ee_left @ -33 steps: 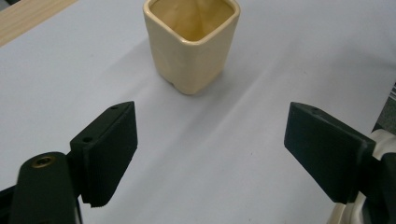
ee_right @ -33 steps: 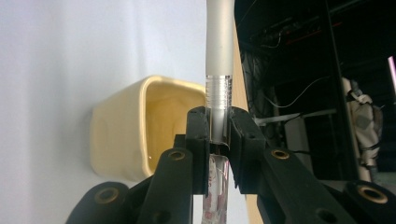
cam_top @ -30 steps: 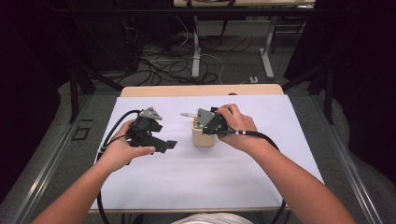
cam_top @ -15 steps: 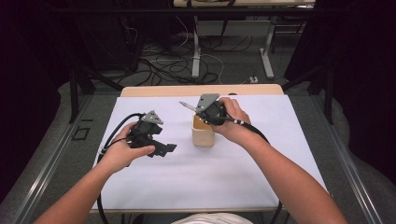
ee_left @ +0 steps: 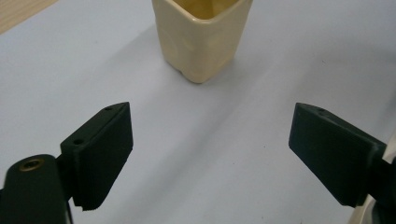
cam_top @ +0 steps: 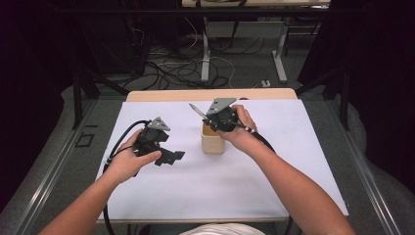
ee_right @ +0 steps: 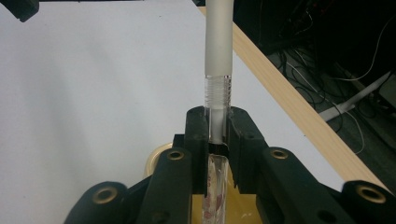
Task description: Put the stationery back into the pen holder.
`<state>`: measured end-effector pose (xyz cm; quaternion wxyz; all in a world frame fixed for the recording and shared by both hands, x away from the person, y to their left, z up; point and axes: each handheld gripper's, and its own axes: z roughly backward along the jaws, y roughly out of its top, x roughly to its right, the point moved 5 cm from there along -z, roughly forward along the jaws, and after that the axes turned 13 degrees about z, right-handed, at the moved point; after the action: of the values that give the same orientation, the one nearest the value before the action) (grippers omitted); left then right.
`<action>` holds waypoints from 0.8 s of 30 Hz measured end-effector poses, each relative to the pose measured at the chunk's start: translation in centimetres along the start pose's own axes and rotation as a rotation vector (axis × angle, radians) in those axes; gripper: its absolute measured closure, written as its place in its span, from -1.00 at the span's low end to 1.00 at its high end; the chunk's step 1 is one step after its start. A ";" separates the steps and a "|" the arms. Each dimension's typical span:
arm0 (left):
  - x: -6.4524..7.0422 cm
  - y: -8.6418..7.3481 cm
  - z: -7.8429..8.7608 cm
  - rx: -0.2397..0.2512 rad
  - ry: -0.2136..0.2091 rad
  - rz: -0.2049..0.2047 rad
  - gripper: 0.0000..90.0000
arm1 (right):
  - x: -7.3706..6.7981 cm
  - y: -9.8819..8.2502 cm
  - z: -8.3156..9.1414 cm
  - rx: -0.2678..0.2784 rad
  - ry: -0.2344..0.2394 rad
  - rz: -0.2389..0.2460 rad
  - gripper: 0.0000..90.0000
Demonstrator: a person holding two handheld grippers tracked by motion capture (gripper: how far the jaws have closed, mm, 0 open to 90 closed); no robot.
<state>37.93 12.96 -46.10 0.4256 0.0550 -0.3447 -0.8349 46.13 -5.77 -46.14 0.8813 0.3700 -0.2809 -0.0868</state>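
One cream cup, one pen, two grippers, left gripper, right gripper, one table

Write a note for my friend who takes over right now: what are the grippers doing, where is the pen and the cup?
Right gripper: shut on the pen, held just above the cream cup, tip end sticking out past the jaws toward the far-left of the table.
Left gripper: open, nothing between its jaws, which have just been opening; it sits left of the cup and points at it.
Cup stands upright mid-table on the white sheet.
Done: pen picked up.
Left: probably lower the pen into the cup and let go.
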 end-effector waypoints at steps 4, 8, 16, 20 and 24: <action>-0.1 -0.2 -0.2 -0.003 -0.004 0.014 -0.77 | -0.3 -0.7 -0.6 0.005 0.001 -0.033 0.77; -0.1 -0.4 -0.4 -0.002 -0.013 0.014 -0.80 | -0.7 -1.4 -1.2 0.004 0.015 -0.058 0.77; -0.3 -0.6 -0.5 -0.006 -0.022 0.014 -0.82 | -1.1 -2.8 -1.9 -0.006 0.028 -0.111 0.77; -0.3 -0.7 -0.6 -0.002 -0.020 0.019 -0.82 | -1.2 -3.1 -1.9 0.002 0.038 -0.125 0.76; -0.5 -0.7 -0.6 -0.004 -0.017 0.017 -0.82 | -1.2 -3.1 -1.7 0.018 0.032 -0.142 0.43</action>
<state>37.95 13.28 -47.11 0.4298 0.0440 -0.3471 -0.8324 46.28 -6.51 -49.80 0.8741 0.3981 -0.2403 -0.1406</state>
